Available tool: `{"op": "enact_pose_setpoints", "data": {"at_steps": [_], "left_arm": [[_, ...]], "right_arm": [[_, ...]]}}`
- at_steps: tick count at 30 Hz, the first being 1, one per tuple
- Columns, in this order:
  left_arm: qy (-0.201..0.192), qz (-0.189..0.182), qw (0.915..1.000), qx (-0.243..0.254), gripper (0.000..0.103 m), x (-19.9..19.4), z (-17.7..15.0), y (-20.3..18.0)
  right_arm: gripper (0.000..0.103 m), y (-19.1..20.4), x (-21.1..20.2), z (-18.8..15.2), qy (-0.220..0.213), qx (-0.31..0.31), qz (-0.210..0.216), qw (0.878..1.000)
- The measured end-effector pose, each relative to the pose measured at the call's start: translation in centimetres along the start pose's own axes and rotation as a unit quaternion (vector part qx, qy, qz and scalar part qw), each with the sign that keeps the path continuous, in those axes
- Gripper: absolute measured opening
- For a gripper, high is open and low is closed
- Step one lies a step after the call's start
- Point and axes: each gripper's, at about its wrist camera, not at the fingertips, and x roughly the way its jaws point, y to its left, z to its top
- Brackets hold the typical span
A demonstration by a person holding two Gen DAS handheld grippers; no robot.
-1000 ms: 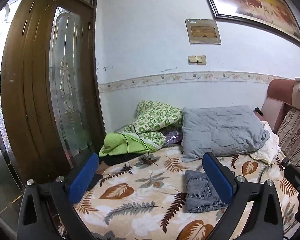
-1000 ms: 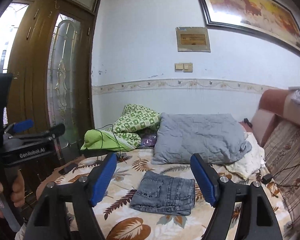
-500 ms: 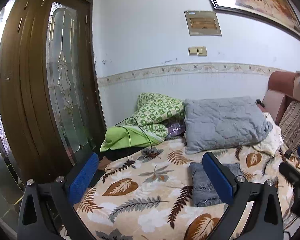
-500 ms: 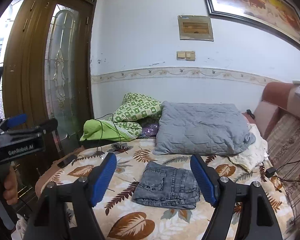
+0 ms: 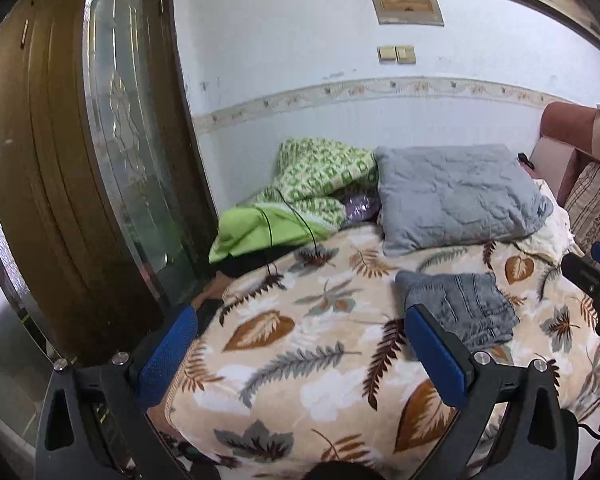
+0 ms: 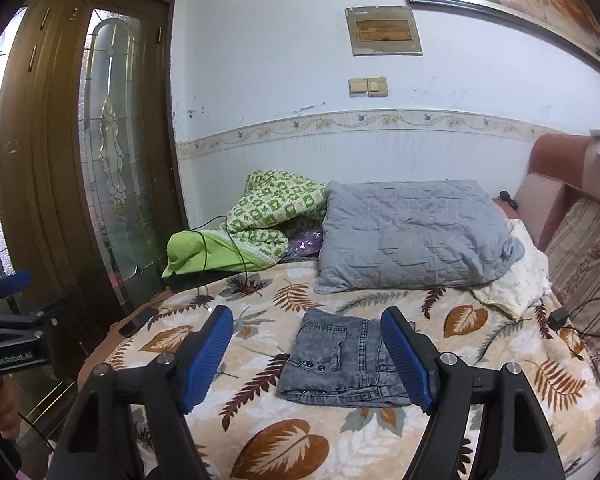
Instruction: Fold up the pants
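Grey denim pants [image 6: 342,364] lie already folded into a compact rectangular stack on the leaf-print blanket [image 6: 296,436] of the bed, in front of the grey quilted pillow [image 6: 416,236] and apart from it. A back pocket faces up, with rivets near the front-left corner; the layered fold edges face the camera.

Right tongs [image 6: 320,360]: released, jaws wide, nothing between the pads; the stack sits beyond the tips, roughly centred in the gap, not touched. Left tongs [image 5: 300,356]: also released and empty, aimed left of the stack over bare blanket. The pants [image 5: 460,308] show just beyond its right pad.

Handling, as a judgement: denim is medium-heavy for cloth, limp but with stiff seams and waistband, not slippery, not fragile. Several layers make the stack thick, so a pinch on one edge will likely lift only the top layers and let the fold slide open. Best hold looks like the thick front edge or the near corners, one tong each side, biting all layers. The soft blanket underneath may bunch up and get caught in the grip.

The green patterned quilt [image 6: 276,216] and black cable [image 6: 220,248] sit well clear.
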Motion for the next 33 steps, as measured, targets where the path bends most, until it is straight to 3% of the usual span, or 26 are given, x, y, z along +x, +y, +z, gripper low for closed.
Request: {"op": "enact_pose_setpoints", "data": {"at_steps": [10,17,26,33], "left_arm": [[0.006,-0.010,0.9999,-0.006,0.103,0.7,0.4,-1.4],[-0.004,-0.016,0.9998,-0.007,0.103,1.2,2.2,-4.7],[-0.022,-0.033,0.9987,0.033,0.103,0.7,3.5,-9.5],[-0.018,-0.040,0.9981,0.044,0.103,0.8,3.0,-10.3]], "right_arm": [[0.079,-1.3,-1.5,-0.8,-0.008,-0.026,-0.023,0.999],[0.079,-3.9,-3.2,-2.3,-0.009,-0.046,-0.040,0.998],[0.079,-8.2,-3.9,-4.1,0.002,-0.007,-0.051,0.999],[0.079,-8.3,-3.5,-4.1,0.008,0.008,-0.043,0.999]]}}
